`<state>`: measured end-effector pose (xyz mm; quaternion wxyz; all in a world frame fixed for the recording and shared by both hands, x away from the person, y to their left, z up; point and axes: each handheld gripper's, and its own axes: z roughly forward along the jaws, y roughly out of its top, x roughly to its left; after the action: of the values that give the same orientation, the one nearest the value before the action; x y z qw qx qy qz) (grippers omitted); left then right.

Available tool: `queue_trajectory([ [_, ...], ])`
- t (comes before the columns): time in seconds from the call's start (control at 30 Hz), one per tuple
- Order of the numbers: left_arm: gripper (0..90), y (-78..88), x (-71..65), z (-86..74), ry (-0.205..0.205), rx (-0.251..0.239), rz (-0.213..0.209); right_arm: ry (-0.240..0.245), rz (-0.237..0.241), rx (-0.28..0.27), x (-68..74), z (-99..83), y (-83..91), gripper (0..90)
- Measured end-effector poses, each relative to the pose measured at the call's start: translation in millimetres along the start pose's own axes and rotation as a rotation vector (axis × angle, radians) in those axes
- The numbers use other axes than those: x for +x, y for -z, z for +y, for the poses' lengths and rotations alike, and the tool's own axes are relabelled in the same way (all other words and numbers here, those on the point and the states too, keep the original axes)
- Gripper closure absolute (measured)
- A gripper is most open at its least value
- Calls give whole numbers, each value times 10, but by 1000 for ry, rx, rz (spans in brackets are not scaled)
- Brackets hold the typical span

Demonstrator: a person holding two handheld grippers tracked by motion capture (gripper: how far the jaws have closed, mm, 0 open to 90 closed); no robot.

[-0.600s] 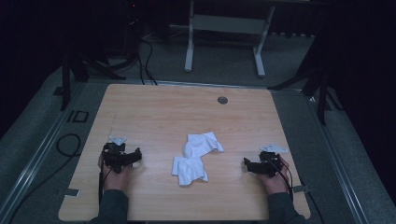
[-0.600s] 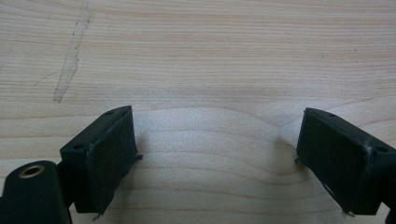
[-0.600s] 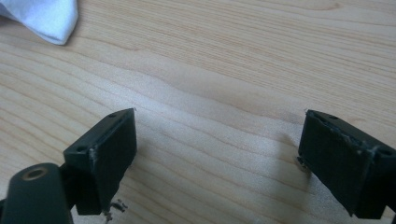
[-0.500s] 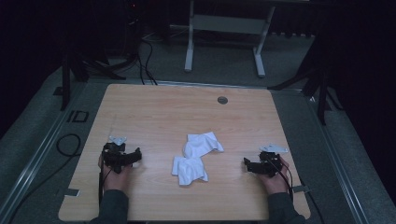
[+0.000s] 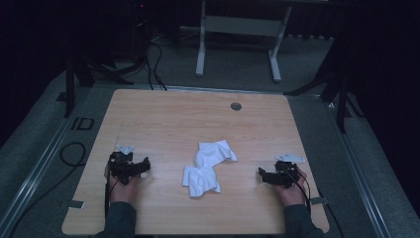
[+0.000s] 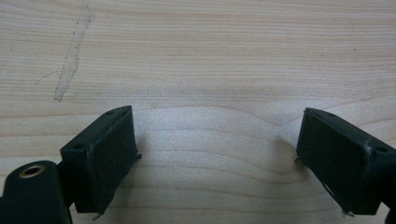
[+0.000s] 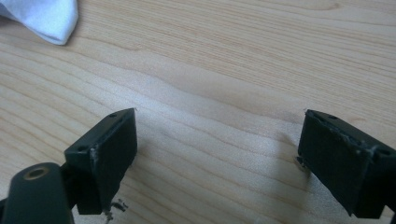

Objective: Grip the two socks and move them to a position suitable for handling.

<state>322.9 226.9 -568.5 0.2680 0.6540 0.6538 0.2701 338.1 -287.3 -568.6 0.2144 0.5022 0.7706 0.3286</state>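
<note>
A crumpled white cloth (image 5: 208, 166) lies in the middle of the wooden table (image 5: 168, 124); one corner of the cloth (image 7: 44, 18) shows at the top left of the right gripper view. My left gripper (image 5: 144, 168) rests on the table to the left of the cloth, held by a hand, its jaws pointing right. In the left gripper view the left gripper (image 6: 217, 161) stands open over bare wood. My right gripper (image 5: 261, 174) sits to the right of the cloth, jaws pointing left. Bare wood also lies between the open jaws of the right gripper (image 7: 217, 161).
A small round grommet (image 5: 236, 106) sits near the table's far edge. Cables (image 5: 72, 153) trail on the grey floor at the left. A white desk frame (image 5: 237, 34) and black stands rise behind the table.
</note>
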Motion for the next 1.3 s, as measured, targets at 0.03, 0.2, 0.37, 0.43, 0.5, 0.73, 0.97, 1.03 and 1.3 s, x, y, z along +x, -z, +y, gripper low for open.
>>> queue_trajectory([
  [0.03,119,0,-1,0,0,0,0,0,-1,0,1,0,0,115],
  [0.2,119,0,-4,-1,0,-1,-2,2,3,1,3,0,1,115],
  [0.37,119,0,-4,-1,1,-2,-2,-7,-6,-3,17,-1,3,127],
  [0.43,119,0,-4,-1,0,-1,-2,-6,-4,-2,16,-1,3,127],
  [0.5,119,0,-4,-1,0,-1,-3,-1,1,2,9,4,4,129],
  [0.73,119,0,-3,-1,0,-1,-2,11,15,27,19,41,29,183],
  [0.97,120,0,-4,-1,1,-1,-2,34,36,8,83,89,138,231],
  [1.03,119,-1,-4,-1,1,-2,-2,46,47,8,112,106,165,264],
  [1.3,119,0,-3,-1,-1,-1,-2,84,70,5,214,155,248,382],
])
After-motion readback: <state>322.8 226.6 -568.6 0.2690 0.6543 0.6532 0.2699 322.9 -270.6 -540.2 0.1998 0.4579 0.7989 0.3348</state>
